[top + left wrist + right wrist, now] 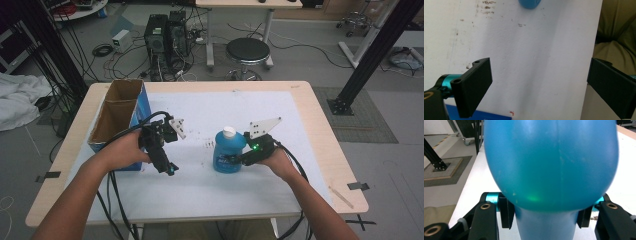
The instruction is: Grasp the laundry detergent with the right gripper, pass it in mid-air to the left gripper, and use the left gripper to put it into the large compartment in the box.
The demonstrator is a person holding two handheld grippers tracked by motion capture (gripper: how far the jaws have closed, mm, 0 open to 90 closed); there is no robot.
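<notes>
Two hand-held grippers are working over the worktop [300,100]. The right hand-held gripper [234,161] is clamping the blue bottle [229,151] low on its body, with its jaws pressing in on either side of the narrower lower part in the right gripper view [549,170]. The bottle is standing upright near the middle of the worktop, white cap [229,132] on. The left hand-held gripper [168,169] is hovering with jaws wide apart and empty, toward the left edge, just beside the open cardboard box [116,117]. Since the grip is sitting low on a rounded, smooth body, the bottle is likely to tip or twist between the jaws if lifted quickly, and it could slip.
</notes>
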